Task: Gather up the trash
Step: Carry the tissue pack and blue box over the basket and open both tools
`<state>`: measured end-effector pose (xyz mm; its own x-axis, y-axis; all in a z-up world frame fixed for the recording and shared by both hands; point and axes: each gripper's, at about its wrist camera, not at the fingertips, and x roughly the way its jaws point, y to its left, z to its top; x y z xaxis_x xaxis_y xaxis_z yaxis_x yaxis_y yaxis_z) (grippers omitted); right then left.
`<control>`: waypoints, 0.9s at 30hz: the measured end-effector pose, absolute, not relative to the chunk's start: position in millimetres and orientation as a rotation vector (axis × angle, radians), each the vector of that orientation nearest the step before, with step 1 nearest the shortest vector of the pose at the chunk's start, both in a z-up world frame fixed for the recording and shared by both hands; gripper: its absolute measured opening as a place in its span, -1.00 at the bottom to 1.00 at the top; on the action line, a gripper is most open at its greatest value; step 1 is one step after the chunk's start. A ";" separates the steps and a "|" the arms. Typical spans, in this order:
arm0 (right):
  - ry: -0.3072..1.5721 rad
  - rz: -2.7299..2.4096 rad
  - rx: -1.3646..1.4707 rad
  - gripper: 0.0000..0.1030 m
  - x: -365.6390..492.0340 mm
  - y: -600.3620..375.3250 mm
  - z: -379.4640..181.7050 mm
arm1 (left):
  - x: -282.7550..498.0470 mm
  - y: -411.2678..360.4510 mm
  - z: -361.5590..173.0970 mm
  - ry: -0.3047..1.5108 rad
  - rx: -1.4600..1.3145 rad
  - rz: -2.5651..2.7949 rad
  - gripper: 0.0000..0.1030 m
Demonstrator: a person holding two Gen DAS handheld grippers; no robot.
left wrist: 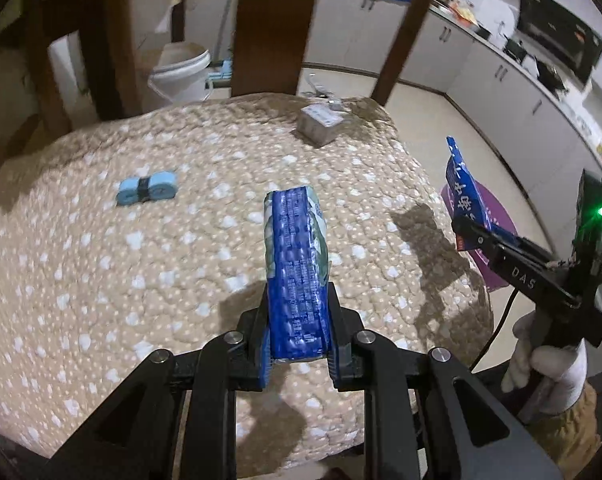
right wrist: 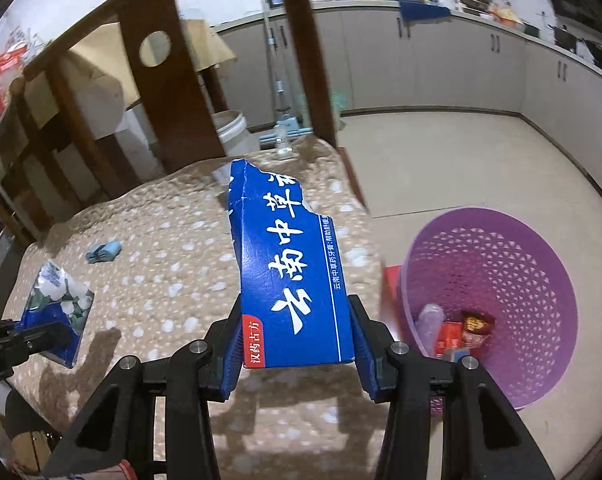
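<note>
My left gripper (left wrist: 297, 314) is shut on a blue tissue pack (left wrist: 295, 256) with white flowers, held edge-on above the beige dotted cushion (left wrist: 101, 280). In the right wrist view that pack (right wrist: 59, 304) hangs at the far left in the left gripper (right wrist: 55, 338). A torn blue toothpaste box (right wrist: 289, 272) with white characters sits in my right gripper (right wrist: 296, 314), which is shut on it at the cushion's right edge. From the left wrist view, the right gripper (left wrist: 475, 236) and its box (left wrist: 463, 184) are at the right, held by a white-gloved hand (left wrist: 549, 364). A purple basket (right wrist: 541, 216) stands on the floor, trash inside.
A light blue pair of rolls (left wrist: 147, 192) and a small grey box (left wrist: 321, 124) lie on the cushion. Brown wooden chair backs (left wrist: 273, 28) rise behind it, with a white bucket (left wrist: 181, 76) on the floor beyond. Kitchen cabinets (right wrist: 481, 72) line the far wall.
</note>
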<state>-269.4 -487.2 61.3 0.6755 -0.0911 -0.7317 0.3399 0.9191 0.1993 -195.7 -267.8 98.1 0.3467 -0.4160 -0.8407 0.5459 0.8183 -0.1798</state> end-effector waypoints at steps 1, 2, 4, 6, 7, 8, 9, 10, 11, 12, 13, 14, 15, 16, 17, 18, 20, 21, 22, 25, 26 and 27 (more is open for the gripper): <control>0.793 -0.254 0.338 -0.02 -270.9 -489.8 61.4 | -198.0 -273.7 99.5 1.035 0.160 -0.629 -0.61; 0.790 -0.261 0.343 -0.02 -273.5 -493.1 62.0 | -199.8 -278.7 100.6 1.026 0.177 -0.633 -0.61; 0.785 -0.274 0.352 -0.02 -278.1 -499.3 62.6 | -203.5 -288.8 102.5 1.009 0.209 -0.640 -0.61; 0.783 -0.286 0.360 -0.02 -280.9 -504.0 62.0 | -205.5 -297.7 103.4 1.000 0.230 -0.650 -0.61; 0.782 -0.293 0.364 -0.02 -282.5 -506.3 61.9 | -206.8 -302.6 103.8 0.996 0.240 -0.655 -0.61; 0.782 -0.302 0.370 -0.02 -284.7 -509.6 61.8 | -207.8 -307.6 104.1 0.991 0.250 -0.659 -0.61; 0.781 -0.308 0.372 -0.02 -285.7 -511.7 61.8 | -208.6 -311.6 104.3 0.988 0.256 -0.662 -0.61; 0.779 -0.317 0.375 -0.02 -287.9 -514.9 62.4 | -209.2 -315.7 104.8 0.985 0.263 -0.668 -0.61; 0.775 -0.327 0.379 -0.02 -290.4 -518.2 62.9 | -210.2 -320.3 105.4 0.983 0.270 -0.675 -0.61; 0.770 -0.336 0.385 -0.02 -293.0 -521.5 63.5 | -210.8 -323.3 105.2 0.982 0.274 -0.680 -0.61; 0.765 -0.344 0.391 -0.02 -295.7 -525.1 64.3 | -211.3 -328.2 105.2 0.979 0.282 -0.688 -0.61; 0.760 -0.353 0.398 -0.02 -298.4 -528.6 64.6 | -212.2 -331.7 105.1 0.978 0.287 -0.694 -0.61; 0.756 -0.361 0.407 -0.02 -301.4 -532.2 65.0 | -213.0 -335.9 104.9 0.976 0.292 -0.702 -0.61; 0.753 -0.369 0.415 -0.02 -303.8 -535.4 65.4 | -213.8 -340.2 104.7 0.974 0.298 -0.712 -0.61; 0.750 -0.377 0.422 -0.02 -306.5 -539.0 65.6 | -214.6 -344.9 104.4 0.973 0.303 -0.721 -0.61; 0.747 -0.383 0.428 -0.02 -309.2 -542.6 65.7 | -215.3 -348.5 103.8 0.973 0.306 -0.727 -0.61; 0.740 -0.396 0.440 -0.02 -314.6 -548.8 65.8 | -215.6 -358.5 102.3 0.977 0.311 -0.749 -0.61; 0.737 -0.403 0.445 -0.02 -317.1 -552.2 65.4 | -215.7 -362.4 102.1 0.979 0.310 -0.757 -0.61; 0.735 -0.411 0.449 -0.02 -319.3 -555.2 65.4 | -215.5 -367.5 102.1 0.984 0.306 -0.768 -0.61; 0.727 -0.439 0.470 -0.02 -327.7 -567.9 64.4 | -212.6 -382.0 101.7 1.010 0.278 -0.810 -0.61; 0.724 -0.447 0.478 -0.02 -330.3 -571.3 64.3 | -211.5 -387.2 102.1 1.016 0.269 -0.822 -0.61; 0.719 -0.457 0.489 -0.02 -333.4 -576.2 63.9 | -210.3 -392.7 102.8 1.021 0.261 -0.832 -0.61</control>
<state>-333.4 -576.2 63.9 0.6655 -0.2244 -0.7119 0.5489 0.7935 0.2630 -210.3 -392.7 102.8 0.2553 -0.4888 -0.8342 0.7179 0.6738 -0.1751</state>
